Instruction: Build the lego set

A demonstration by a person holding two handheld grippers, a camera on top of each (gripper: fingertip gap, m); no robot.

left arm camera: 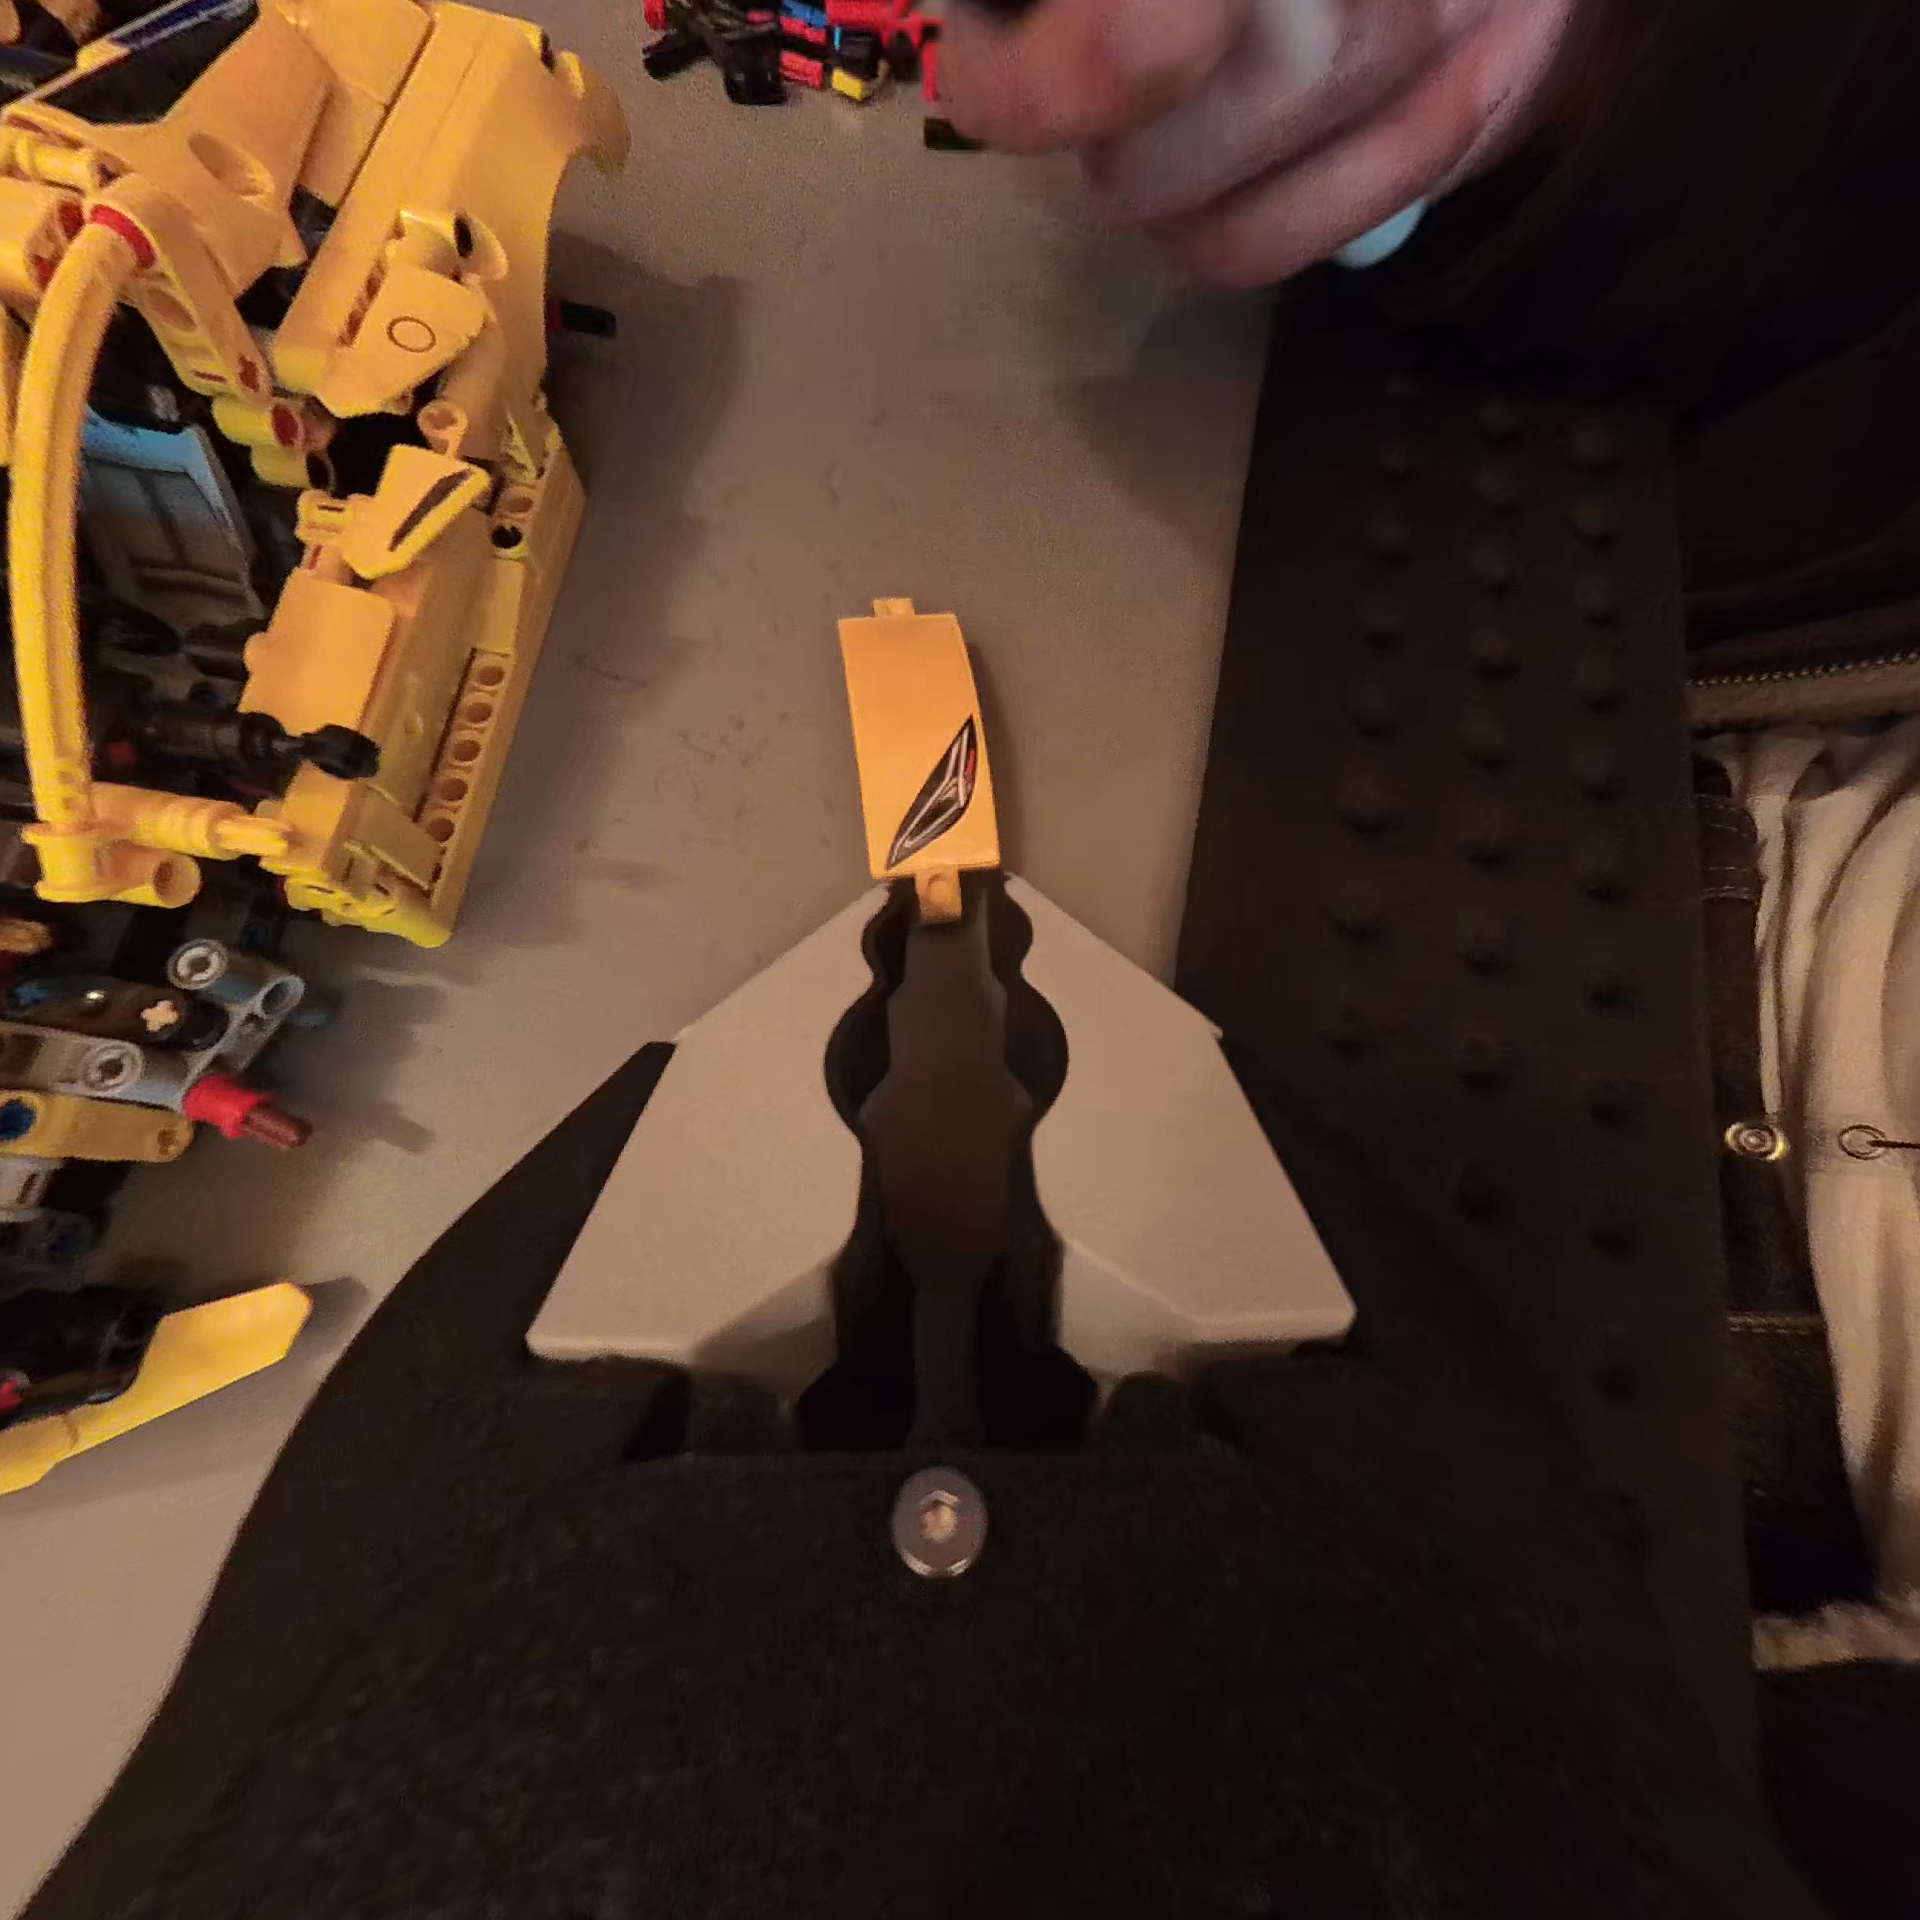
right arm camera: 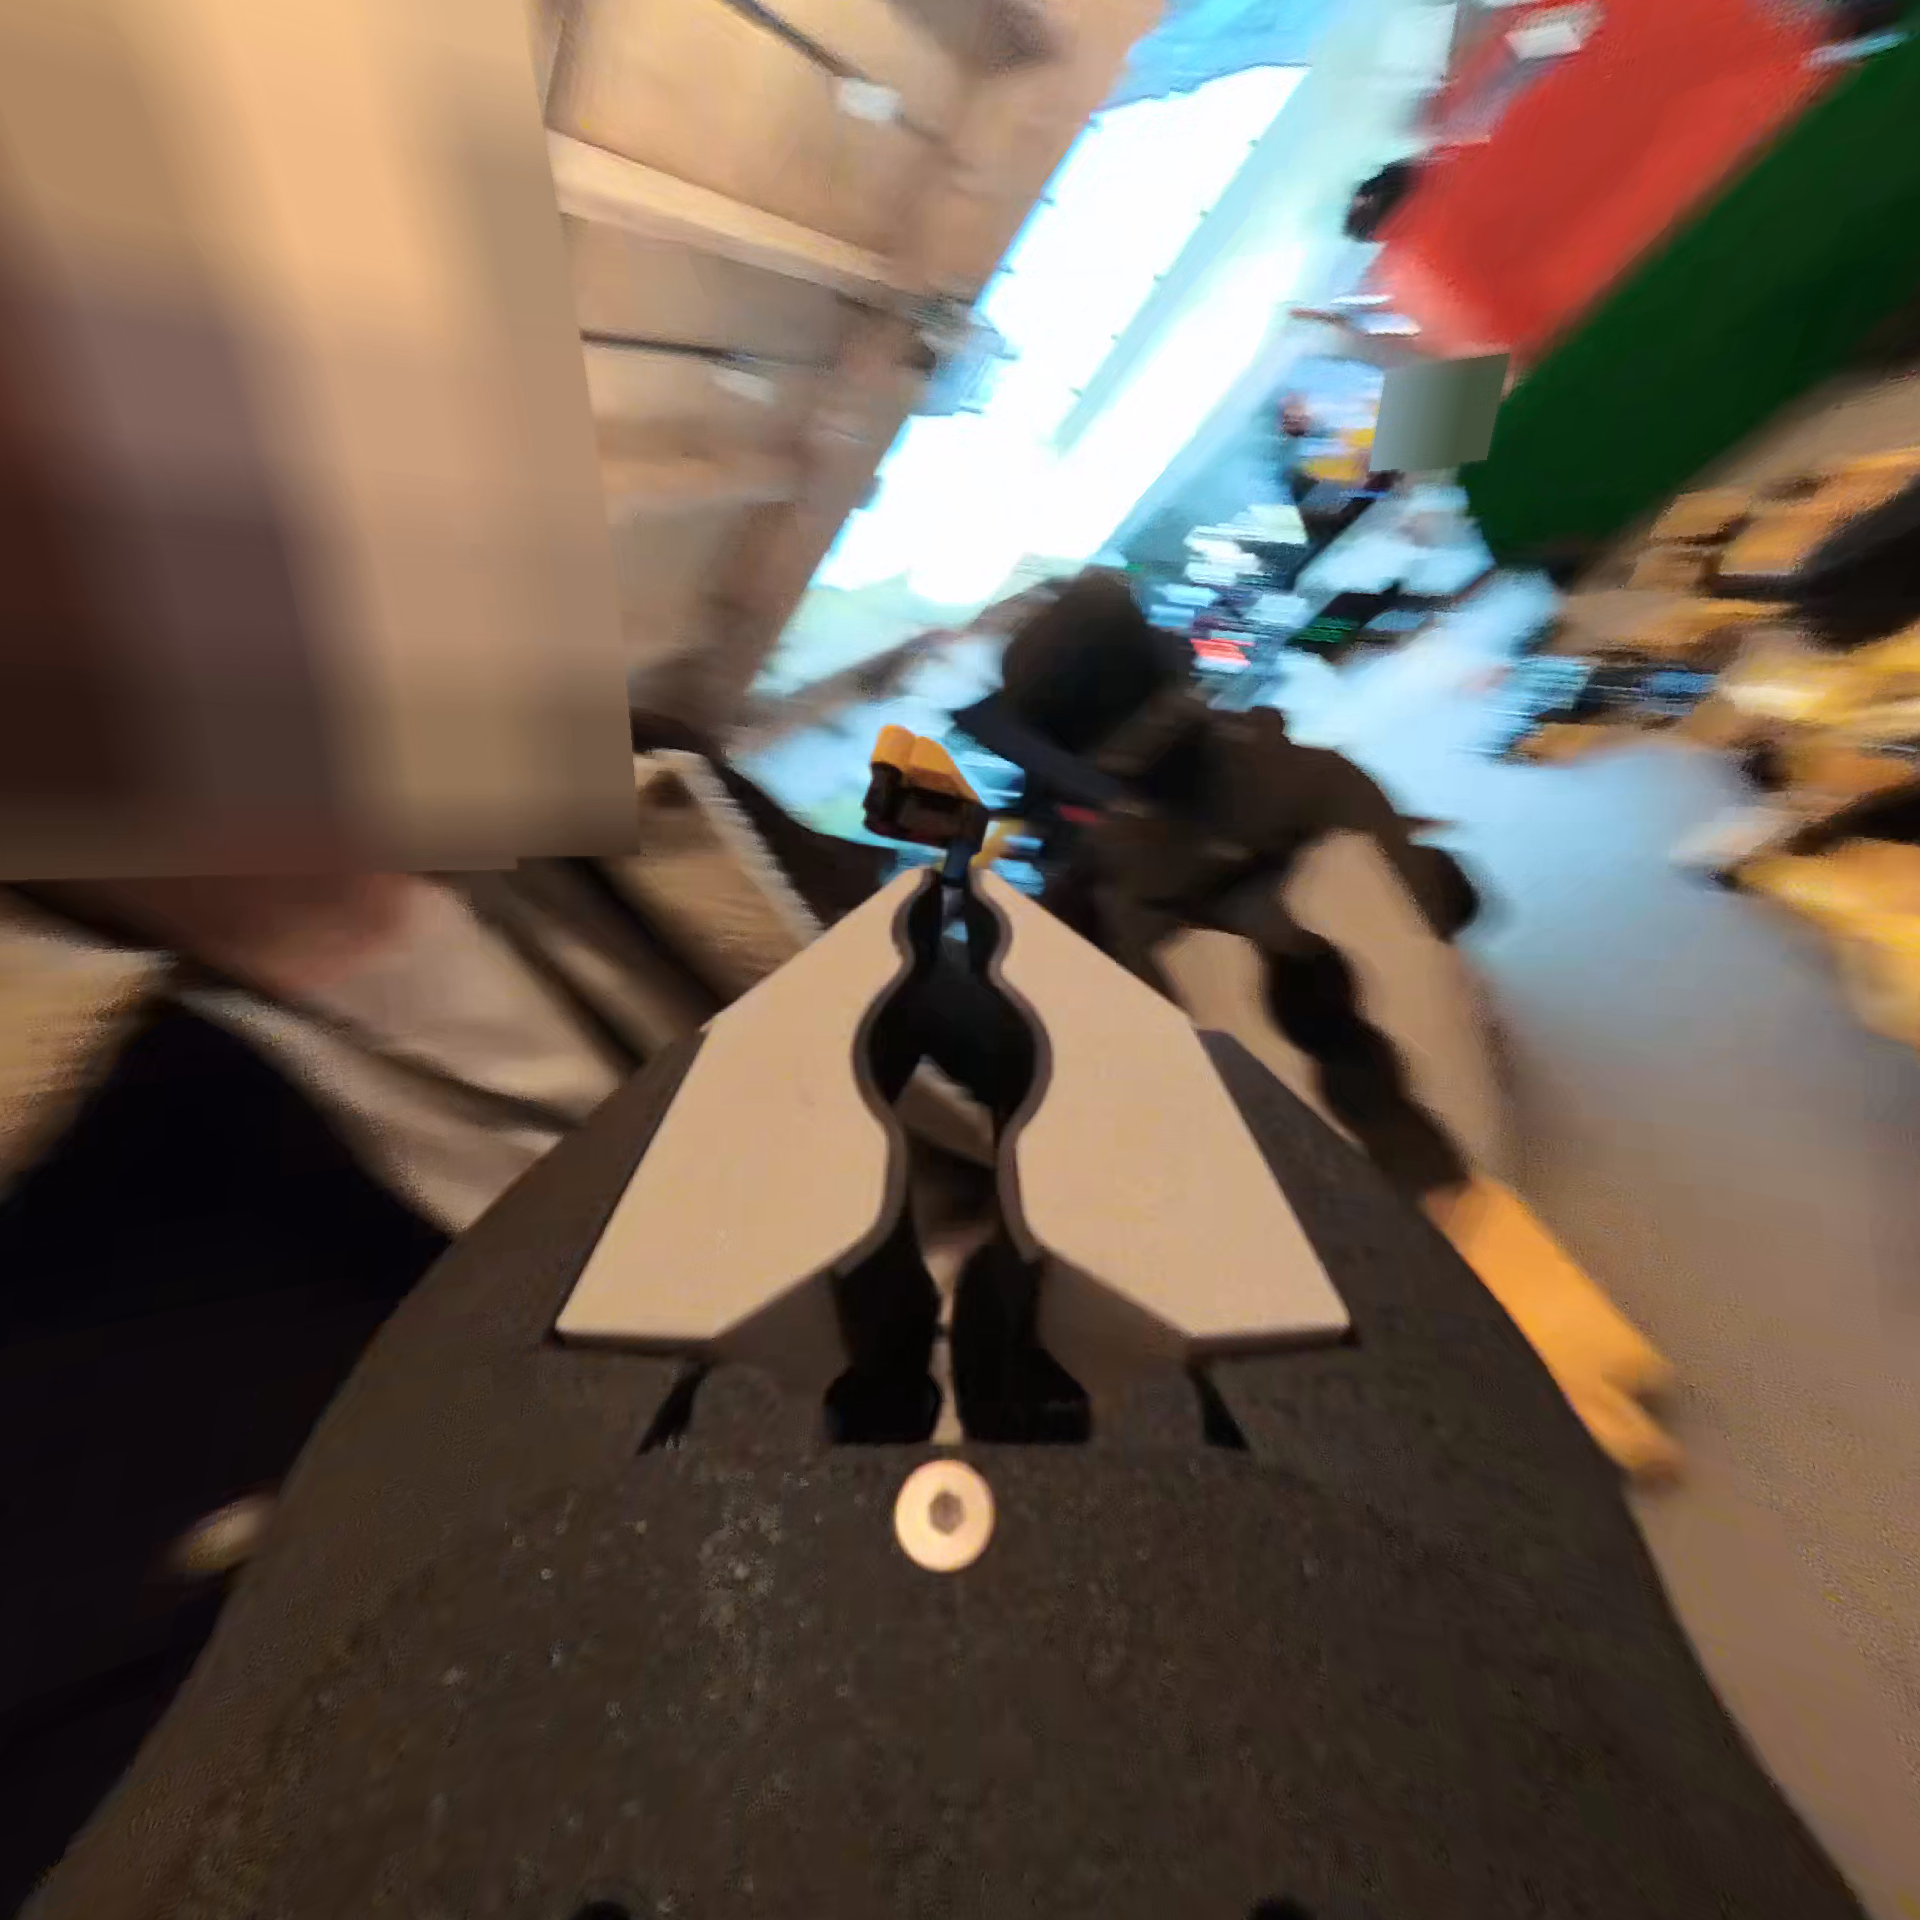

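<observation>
— Where do your jaws stand?

— My left gripper (left arm camera: 943, 891) points down at the pale table (left arm camera: 790, 499); its jaws are closed on the small tab of a curved yellow panel (left arm camera: 920, 743), which carries a dark sticker near its lower end and stands out from my tips over the table edge. My right gripper (right arm camera: 951, 883) is tipped up and away from the table; its jaws are pinched on the thin blue stem of a small yellow and black piece (right arm camera: 920, 795) that sits just past my tips.

— And the model itself?

— The yellow lego vehicle (left arm camera: 312, 468), half built, lies on the table to the left in my left wrist view, well apart from the panel; loose grey, black and red parts (left arm camera: 145, 1049) lie below it, a pointed yellow panel (left arm camera: 177, 1361) lower still, and a heap of small red, black and blue pieces (left arm camera: 790, 52) at the far edge.

— Anything else near you?

— A blurred hand (left arm camera: 1226, 125) hangs at the top right; a dark studded strip (left arm camera: 1475, 831) runs down beside the table, with pale clothing (left arm camera: 1839, 1039) beyond it.

— And the room?

— Heavily smeared in my right wrist view; I make out a bright window strip (right arm camera: 1091, 332), red (right arm camera: 1621, 156) and green (right arm camera: 1704, 343) surfaces at the upper right, and my other gripper (right arm camera: 1351, 987) farther off, blurred; more I cannot tell.
</observation>
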